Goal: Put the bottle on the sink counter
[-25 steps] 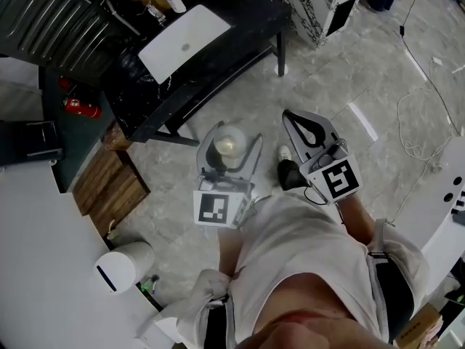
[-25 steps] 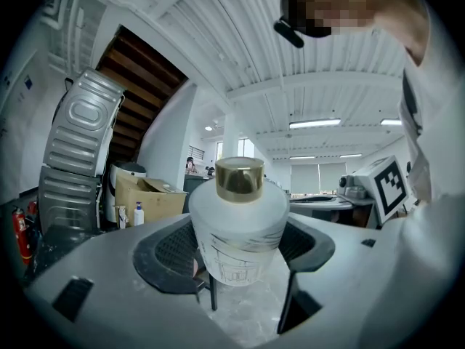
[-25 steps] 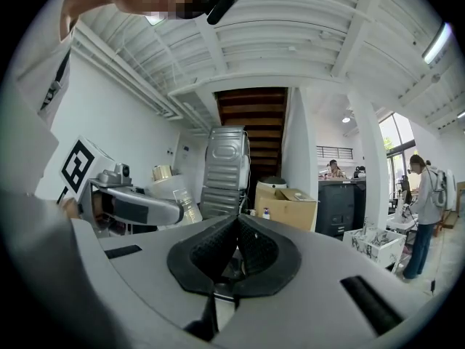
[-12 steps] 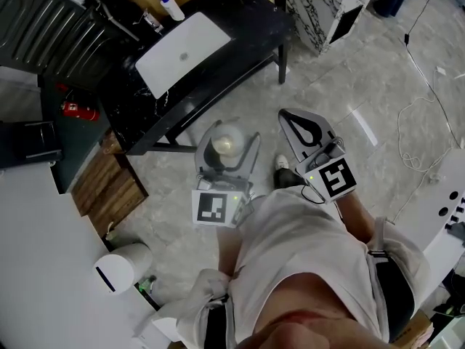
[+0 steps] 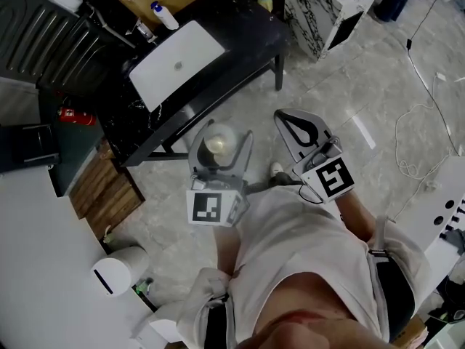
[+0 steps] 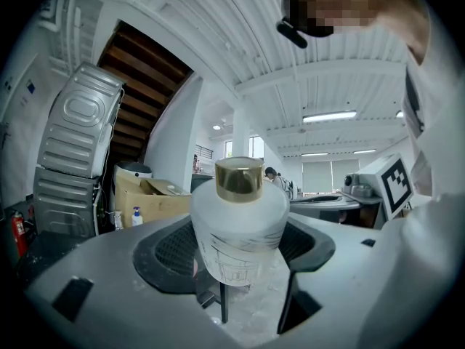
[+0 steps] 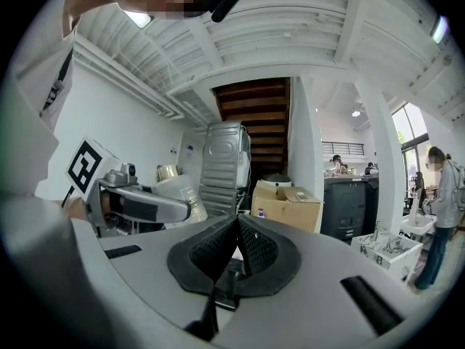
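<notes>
Far off on my left, the sink counter (image 5: 247, 38) is standing across a stretch of floor, black-topped, with a white basin (image 5: 178, 53) sunk into it and a small spray bottle (image 5: 163, 14) by its back edge. I am not reaching it yet; it is lying ahead and to the left of both tools, well apart from them.

My left gripper (image 5: 220, 131) is clamping the bottle (image 5: 218, 145) between its pads, and I am carrying it over the floor in front of my body. In the left gripper view the bottle (image 6: 238, 220) is sitting upright with its gold cap pointing away along the jaws, so its long axis is running straight up. Of my two tools, this one is nearer the counter, so I am judging the move ahead to be a carry forward and leftward, then a lowering onto bare black top beside the basin.

The frosted body is showing a thin line drawing, perhaps a building; I am finding no brand or words I can read.

My right gripper (image 5: 285, 119) is hanging just to the right, pads pressed together on nothing.
</notes>
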A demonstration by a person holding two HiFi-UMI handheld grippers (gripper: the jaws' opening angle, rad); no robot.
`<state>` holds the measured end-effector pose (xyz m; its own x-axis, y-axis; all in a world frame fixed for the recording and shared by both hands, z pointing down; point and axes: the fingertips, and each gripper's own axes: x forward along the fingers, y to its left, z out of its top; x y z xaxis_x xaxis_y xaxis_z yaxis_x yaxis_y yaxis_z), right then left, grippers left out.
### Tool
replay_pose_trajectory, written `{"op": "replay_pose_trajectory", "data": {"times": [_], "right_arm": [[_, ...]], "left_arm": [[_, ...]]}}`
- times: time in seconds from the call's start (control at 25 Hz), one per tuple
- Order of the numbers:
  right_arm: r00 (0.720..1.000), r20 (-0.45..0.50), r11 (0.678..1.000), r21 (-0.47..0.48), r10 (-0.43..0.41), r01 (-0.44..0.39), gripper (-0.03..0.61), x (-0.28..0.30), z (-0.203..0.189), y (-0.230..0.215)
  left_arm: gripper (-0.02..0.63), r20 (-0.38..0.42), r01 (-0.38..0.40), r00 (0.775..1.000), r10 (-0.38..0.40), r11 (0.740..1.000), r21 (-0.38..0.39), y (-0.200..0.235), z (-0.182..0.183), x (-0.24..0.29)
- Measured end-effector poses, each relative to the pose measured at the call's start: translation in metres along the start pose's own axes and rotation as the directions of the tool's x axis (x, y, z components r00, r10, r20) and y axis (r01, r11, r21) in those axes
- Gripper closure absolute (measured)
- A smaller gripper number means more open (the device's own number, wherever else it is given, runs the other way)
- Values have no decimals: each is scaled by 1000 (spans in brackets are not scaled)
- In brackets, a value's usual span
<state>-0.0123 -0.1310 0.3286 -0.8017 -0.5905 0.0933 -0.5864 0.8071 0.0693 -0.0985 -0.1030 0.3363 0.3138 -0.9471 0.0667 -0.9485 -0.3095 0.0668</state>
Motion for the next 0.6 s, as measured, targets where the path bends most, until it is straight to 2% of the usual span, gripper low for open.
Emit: {"op": "replay_pose_trajectory", "data": {"times": [0.2, 0.6], "right_arm": [[1000, 1, 1000, 17, 7, -7, 580, 7, -3, -15], [1000, 10, 1000, 23, 0, 0, 580, 31, -8, -44]], "left_arm": [[290, 10, -5, 1000, 5, 1000, 3, 1, 1, 18], [290, -23, 4, 1000, -4, 1000, 15, 12, 0, 52]]}}
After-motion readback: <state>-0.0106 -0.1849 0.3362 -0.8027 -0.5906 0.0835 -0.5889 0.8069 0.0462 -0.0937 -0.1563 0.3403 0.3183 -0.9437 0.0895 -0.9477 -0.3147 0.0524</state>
